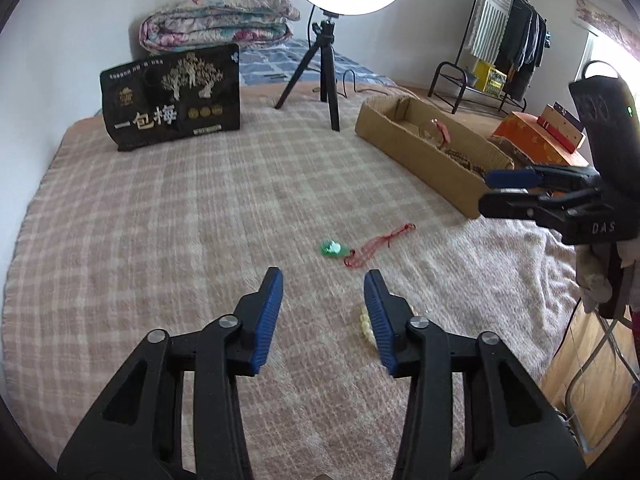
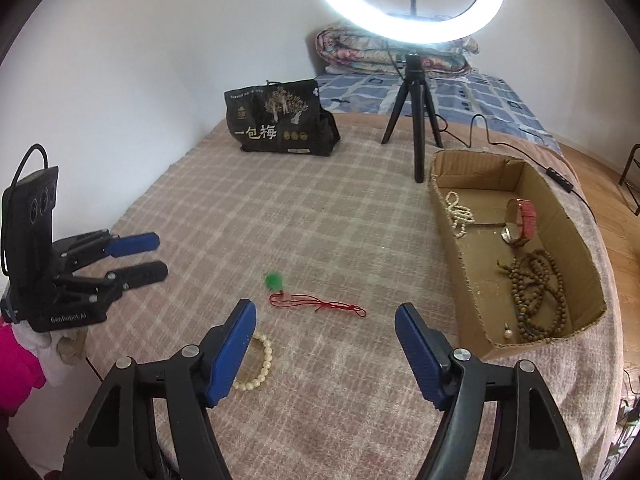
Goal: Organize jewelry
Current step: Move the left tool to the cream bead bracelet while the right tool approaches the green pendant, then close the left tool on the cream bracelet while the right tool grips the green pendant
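Nearest in the right wrist view, the right gripper (image 2: 325, 320) is held above the checked blanket (image 2: 248, 216) with its jaws spread wide and nothing between them. A cream bead bracelet (image 2: 258, 368) is seen lying on the blanket just beside and partly behind its left finger. In the left wrist view the left gripper (image 1: 323, 286) is likewise held open and empty, and the same bracelet (image 1: 366, 326) is glimpsed at the inner edge of its right finger; whether they touch cannot be told.

A little farther out, a green pendant (image 2: 273, 280) on a red cord (image 2: 320, 305) is laid flat on the blanket, apart from both grippers and from the bracelet.

To the right, a shallow cardboard box (image 2: 460, 280) is set on the blanket. Inside it, brown prayer beads (image 2: 538, 296) are heaped at the near end with a single pearl (image 2: 508, 333) beside them, a watch with a pink strap (image 2: 520, 222) is placed near the middle, and a pearl necklace (image 2: 458, 212) is draped along the left wall toward the far end.

Beyond the box, a ring light (image 2: 408, 4) on a small black tripod (image 2: 414, 120) is stood on the blanket, and a black bag with Chinese lettering (image 2: 276, 120) is set to its left. At the back, a folded floral quilt (image 1: 216, 20) is rested against the wall.
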The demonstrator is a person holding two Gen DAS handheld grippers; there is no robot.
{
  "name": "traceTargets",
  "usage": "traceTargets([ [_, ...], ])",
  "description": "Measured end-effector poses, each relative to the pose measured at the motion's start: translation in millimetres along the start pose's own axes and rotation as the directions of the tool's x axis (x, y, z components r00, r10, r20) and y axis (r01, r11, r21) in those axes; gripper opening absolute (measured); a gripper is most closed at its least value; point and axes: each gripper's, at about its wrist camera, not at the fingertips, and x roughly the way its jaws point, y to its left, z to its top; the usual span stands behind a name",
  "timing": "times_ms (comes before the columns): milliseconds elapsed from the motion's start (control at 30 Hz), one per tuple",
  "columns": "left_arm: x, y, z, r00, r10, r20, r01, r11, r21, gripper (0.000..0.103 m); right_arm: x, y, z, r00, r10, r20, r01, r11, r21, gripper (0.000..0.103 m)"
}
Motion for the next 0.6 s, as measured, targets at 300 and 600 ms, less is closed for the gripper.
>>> traceTargets([
  [300,34.5,-17.6,-19.5,0.988,-0.098,-0.116,0.098,0.995,-0.004,0.029,54.5,18.0,13.3,0.989,0.086,-0.120,-0.095,0.993,-0.070,0.050],
  [600,56.9,-19.8,-29.3,0.976,-0.124,-0.181,0.120,0.992,-0.031,0.029,97.6,28.9,17.7,0.970,0.123,-0.211,-0.144,0.985,-0.091,0.040],
])
